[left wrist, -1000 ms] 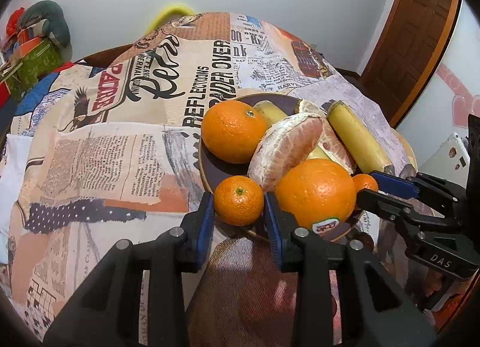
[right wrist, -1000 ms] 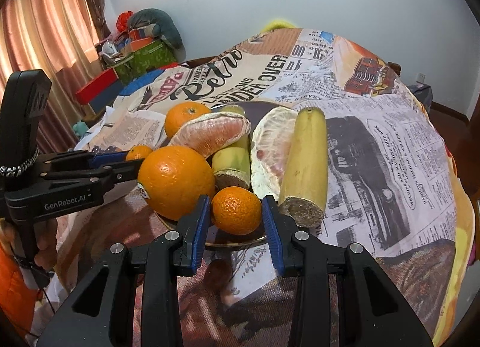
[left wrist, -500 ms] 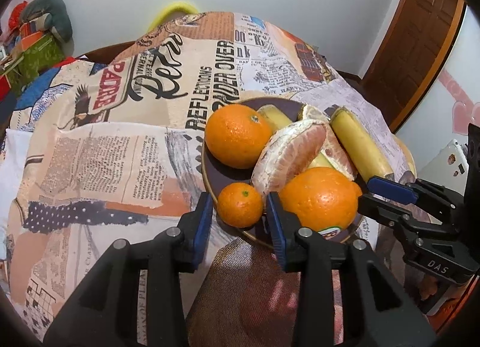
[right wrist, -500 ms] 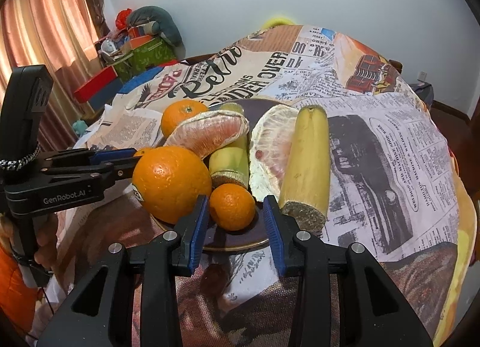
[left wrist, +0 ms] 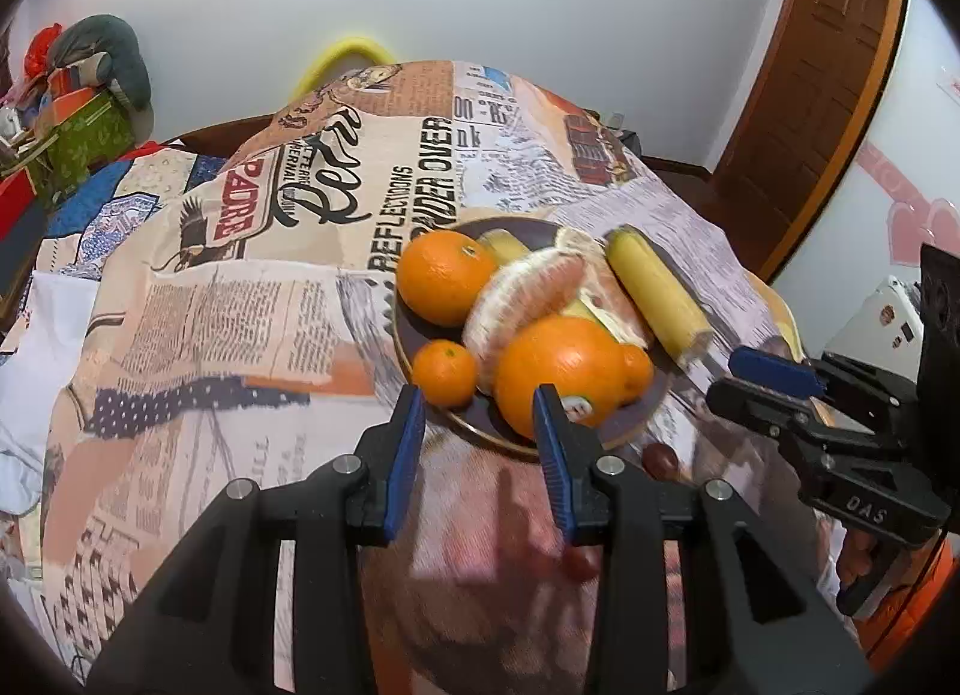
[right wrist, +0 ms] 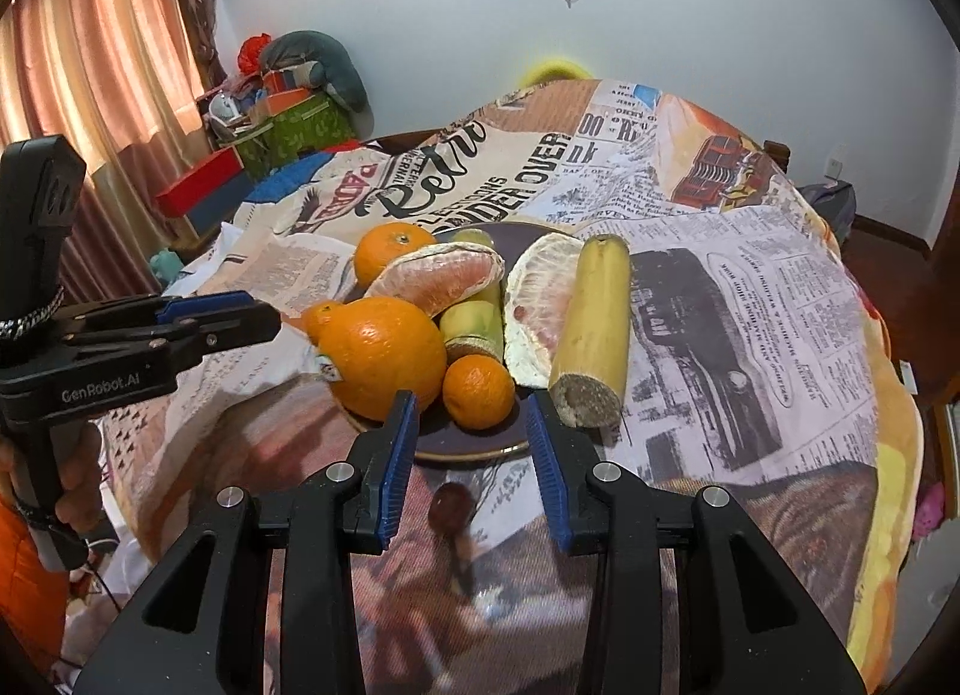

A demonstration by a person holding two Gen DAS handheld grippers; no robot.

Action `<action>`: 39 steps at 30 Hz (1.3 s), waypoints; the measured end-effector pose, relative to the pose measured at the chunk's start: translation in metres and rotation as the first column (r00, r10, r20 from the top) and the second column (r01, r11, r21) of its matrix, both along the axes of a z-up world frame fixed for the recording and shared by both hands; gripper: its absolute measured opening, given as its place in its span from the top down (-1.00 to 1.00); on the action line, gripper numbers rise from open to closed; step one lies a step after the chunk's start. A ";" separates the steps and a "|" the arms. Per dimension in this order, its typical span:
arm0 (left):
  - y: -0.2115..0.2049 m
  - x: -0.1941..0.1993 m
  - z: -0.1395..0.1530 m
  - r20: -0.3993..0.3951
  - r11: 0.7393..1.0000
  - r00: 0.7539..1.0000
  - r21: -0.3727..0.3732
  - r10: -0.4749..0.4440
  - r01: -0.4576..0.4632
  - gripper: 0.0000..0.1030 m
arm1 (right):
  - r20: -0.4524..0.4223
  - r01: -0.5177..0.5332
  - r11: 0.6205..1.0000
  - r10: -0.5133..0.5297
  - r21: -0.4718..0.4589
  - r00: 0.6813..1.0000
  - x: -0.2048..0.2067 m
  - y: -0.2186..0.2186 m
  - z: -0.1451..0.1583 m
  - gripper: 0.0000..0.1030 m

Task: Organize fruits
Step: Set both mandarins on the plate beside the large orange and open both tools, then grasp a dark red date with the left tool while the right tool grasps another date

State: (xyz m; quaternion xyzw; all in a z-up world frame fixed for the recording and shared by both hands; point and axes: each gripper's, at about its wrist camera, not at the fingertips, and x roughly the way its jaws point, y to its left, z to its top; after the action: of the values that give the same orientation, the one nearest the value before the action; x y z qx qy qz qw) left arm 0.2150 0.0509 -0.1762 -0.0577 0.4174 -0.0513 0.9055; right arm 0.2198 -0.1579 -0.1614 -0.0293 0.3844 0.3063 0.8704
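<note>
left gripper [left wrist: 479, 425] spread, empty | right gripper [right wrist: 470, 431] spread, empty | risk: banana [right wrist: 591, 329] overhangs plate [right wrist: 480, 446] rim at 4 o'clock, nudge rolls it off

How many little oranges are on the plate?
2: one small orange at the plate's near rim, another small orange on its left side beside the big orange. More may be hidden.

Newsprint-clothed table [left wrist: 240, 335], fruit plate [left wrist: 636, 425]

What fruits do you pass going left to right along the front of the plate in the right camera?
Big orange → small mandarin → pomelo piece → banana.
</note>
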 end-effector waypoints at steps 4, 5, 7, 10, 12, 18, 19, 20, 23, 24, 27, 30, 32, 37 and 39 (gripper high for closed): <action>-0.009 -0.015 0.000 -0.012 1.000 1.000 0.010 -0.016 0.016 0.28 | 0.002 0.011 1.000 -0.011 0.000 1.000 -0.009 -0.006 0.002 0.34; -0.012 -0.018 -0.001 -0.014 1.000 1.000 0.014 -0.020 0.020 0.28 | 0.002 0.013 1.000 -0.013 0.000 1.000 -0.012 -0.007 0.002 0.34; -0.017 -0.024 -0.003 -0.029 0.999 0.999 0.014 -0.031 0.032 0.28 | 0.001 0.017 1.000 -0.017 -0.001 1.000 -0.017 -0.010 0.003 0.34; -0.024 -0.031 -0.010 -0.054 0.999 0.997 -0.007 -0.051 0.050 0.28 | 0.001 0.024 1.000 -0.024 -0.005 1.000 -0.024 -0.014 0.002 0.34; -0.030 -0.034 -0.014 -0.065 0.998 0.996 -0.014 -0.062 0.061 0.28 | -0.004 0.029 1.000 -0.029 -0.006 1.000 -0.027 -0.016 0.001 0.34; -0.045 -0.038 -0.033 -0.116 0.996 0.989 -0.015 -0.091 0.090 0.28 | -0.017 0.034 0.999 -0.034 -0.020 0.999 -0.033 -0.018 -0.006 0.34; -0.047 -0.037 -0.038 -0.129 0.995 0.987 -0.017 -0.095 0.094 0.28 | -0.019 0.033 0.999 -0.034 -0.022 0.999 -0.034 -0.018 -0.007 0.34; -0.048 -0.037 -0.041 -0.136 0.995 0.986 -0.015 -0.097 0.096 0.28 | -0.023 0.033 0.999 -0.033 -0.023 0.999 -0.034 -0.019 -0.009 0.34; -0.052 -0.035 -0.052 -0.162 0.995 0.982 -0.002 -0.099 0.100 0.28 | -0.033 0.033 0.999 -0.033 -0.025 0.999 -0.035 -0.019 -0.013 0.34; -0.052 -0.034 -0.055 -0.168 0.995 0.981 -0.004 -0.101 0.102 0.28 | -0.038 0.032 0.999 -0.033 -0.025 0.999 -0.035 -0.019 -0.014 0.34; -0.052 -0.033 -0.058 -0.161 0.995 0.982 -0.004 -0.100 0.101 0.29 | -0.052 0.028 0.999 -0.030 -0.030 0.998 -0.035 -0.017 -0.020 0.34; -0.052 -0.032 -0.058 -0.154 0.995 0.983 -0.001 -0.098 0.099 0.40 | -0.063 0.023 0.999 -0.025 -0.035 0.998 -0.033 -0.014 -0.025 0.34; -0.052 -0.031 -0.059 -0.150 0.995 0.984 0.009 -0.100 0.102 0.53 | -0.075 0.018 0.999 -0.021 -0.037 0.997 -0.031 -0.011 -0.029 0.34; -0.051 -0.031 -0.058 -0.141 0.993 0.984 0.011 -0.113 0.115 0.64 | -0.093 0.002 0.999 -0.006 -0.039 0.996 -0.026 -0.002 -0.035 0.34; -0.051 -0.032 -0.058 -0.137 0.993 0.984 0.018 -0.113 0.117 0.64 | -0.099 -0.004 0.999 0.000 -0.041 0.995 -0.022 0.002 -0.038 0.34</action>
State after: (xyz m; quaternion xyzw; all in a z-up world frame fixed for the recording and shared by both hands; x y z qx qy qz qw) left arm 0.1833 -0.0005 -0.2338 -0.0250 0.4813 -0.0939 0.8711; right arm 0.1974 -0.1561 -0.1993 -0.0323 0.4335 0.3002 0.8491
